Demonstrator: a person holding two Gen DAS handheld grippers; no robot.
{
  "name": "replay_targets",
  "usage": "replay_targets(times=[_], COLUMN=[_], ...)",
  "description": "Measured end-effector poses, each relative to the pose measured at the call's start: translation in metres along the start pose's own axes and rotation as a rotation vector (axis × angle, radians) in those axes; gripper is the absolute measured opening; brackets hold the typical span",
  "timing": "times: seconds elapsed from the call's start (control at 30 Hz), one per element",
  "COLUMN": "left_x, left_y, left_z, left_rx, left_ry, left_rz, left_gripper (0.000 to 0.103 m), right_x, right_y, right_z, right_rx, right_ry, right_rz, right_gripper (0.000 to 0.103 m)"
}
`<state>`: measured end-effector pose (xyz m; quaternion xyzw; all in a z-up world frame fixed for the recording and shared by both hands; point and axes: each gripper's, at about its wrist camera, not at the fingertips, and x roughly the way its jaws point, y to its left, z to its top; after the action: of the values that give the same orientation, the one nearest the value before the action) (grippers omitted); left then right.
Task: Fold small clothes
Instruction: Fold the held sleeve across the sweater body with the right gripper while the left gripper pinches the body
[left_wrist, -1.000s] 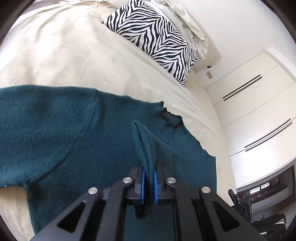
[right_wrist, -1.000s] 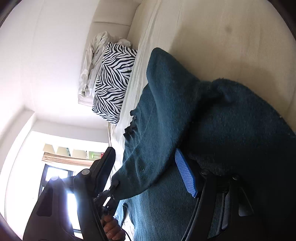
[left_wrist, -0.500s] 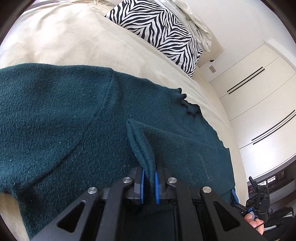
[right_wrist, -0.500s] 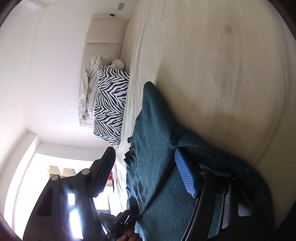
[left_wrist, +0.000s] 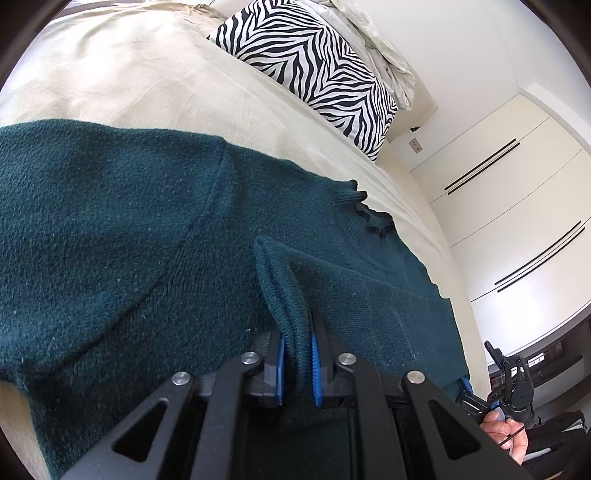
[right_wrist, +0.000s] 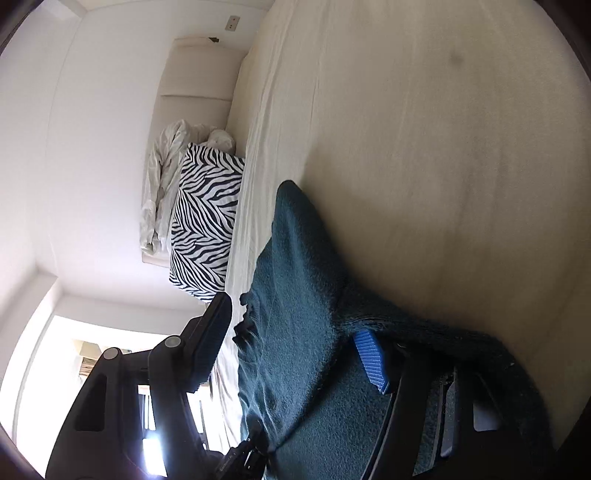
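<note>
Left gripper (left_wrist: 297, 363), clamped on a raised hem fold of the teal sweater (left_wrist: 110, 236) spread ahead on the bed (left_wrist: 147, 81), presumably carries it across; right gripper (right_wrist: 295, 350) gapes.

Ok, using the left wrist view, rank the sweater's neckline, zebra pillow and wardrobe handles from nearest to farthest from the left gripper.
1. Sweater neckline: just ahead of the left gripper, slightly right.
2. Zebra pillow: beyond, at the bed's head.
3. Wardrobe handles: far right; too close to the pillow to call firmly.
</note>
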<state>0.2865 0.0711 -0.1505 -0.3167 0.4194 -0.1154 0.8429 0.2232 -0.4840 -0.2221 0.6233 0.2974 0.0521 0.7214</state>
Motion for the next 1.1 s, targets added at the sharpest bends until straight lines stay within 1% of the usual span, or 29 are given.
replay_targets(times=[0.03,0.1,0.17,0.23,0.3,0.4,0.43,0.47,0.53,0.57,0.6,0.63,0.7,0.73,0.8,0.83,0.9,1.0,1.03,1.1], left_x=[0.001,0.003,0.005,0.006,0.007,0.007,0.007,0.007,0.007,0.007,0.006,0.006,0.006,0.006,0.007,0.007,0.007,0.009,0.009,0.009], left_y=[-0.003,-0.007,-0.008,-0.007,-0.003,0.006,0.007,0.008,0.008,0.008,0.008,0.008,0.007,0.006,0.006,0.006,0.008,0.010,0.010,0.011], left_z=[0.000,0.001,0.003,0.003,0.002,0.000,0.000,0.000,-0.001,-0.001,-0.001,-0.002,-0.003,-0.004,-0.006,-0.006,-0.007,-0.007,-0.007,-0.006], left_rx=[0.008,0.021,0.012,0.016,0.018,-0.006,-0.012,-0.014,-0.012,-0.013,-0.015,-0.014,-0.005,0.003,0.013,0.015,0.015,0.011,0.011,0.008], left_ry=[-0.002,-0.004,-0.004,-0.005,-0.009,-0.025,-0.029,-0.035,-0.047,-0.053,-0.056,-0.059,-0.068,-0.073,-0.083,-0.087,-0.093,-0.096,-0.097,-0.098], left_rz=[0.003,0.014,0.007,0.007,-0.006,-0.031,-0.037,-0.041,-0.044,-0.047,-0.050,-0.051,-0.044,-0.039,-0.037,-0.039,-0.047,-0.055,-0.058,-0.064], left_gripper=[0.019,0.020,0.023,0.023,0.022,0.018,0.018,0.018,0.018,0.018,0.018,0.018,0.017,0.017,0.017,0.017,0.017,0.016,0.016,0.016], right_x=[-0.001,-0.002,-0.002,-0.001,0.000,-0.012,-0.016,-0.021,-0.028,-0.026,-0.020,-0.009,0.020,0.037,0.074,0.092,0.116,0.125,0.123,0.114], right_y=[-0.006,-0.009,-0.006,-0.006,-0.002,0.010,0.016,0.024,0.043,0.053,0.061,0.068,0.077,0.079,0.075,0.070,0.061,0.052,0.053,0.054], right_z=[0.002,0.004,0.003,0.001,-0.003,-0.015,-0.019,-0.022,-0.021,-0.018,-0.014,-0.008,0.004,0.010,0.023,0.031,0.050,0.063,0.062,0.056], right_rx=[0.026,0.023,0.003,-0.004,-0.021,-0.053,-0.073,-0.100,-0.172,-0.205,-0.228,-0.242,-0.256,-0.262,-0.246,-0.218,-0.180,-0.117,-0.137,-0.201], right_ry=[0.001,0.002,-0.015,-0.015,0.036,0.141,0.175,0.191,0.184,0.180,0.187,0.203,0.246,0.281,0.345,0.342,0.333,0.323,0.334,0.368], right_rz=[0.015,0.014,0.008,0.002,-0.026,-0.101,-0.105,-0.096,-0.080,-0.062,-0.044,-0.034,-0.040,-0.042,-0.069,-0.091,-0.083,-0.043,-0.033,-0.050], right_gripper=[0.048,0.042,0.042,0.042,0.044,0.047,0.048,0.049,0.049,0.051,0.056,0.057,0.058,0.058,0.058,0.058,0.056,0.056,0.056,0.056])
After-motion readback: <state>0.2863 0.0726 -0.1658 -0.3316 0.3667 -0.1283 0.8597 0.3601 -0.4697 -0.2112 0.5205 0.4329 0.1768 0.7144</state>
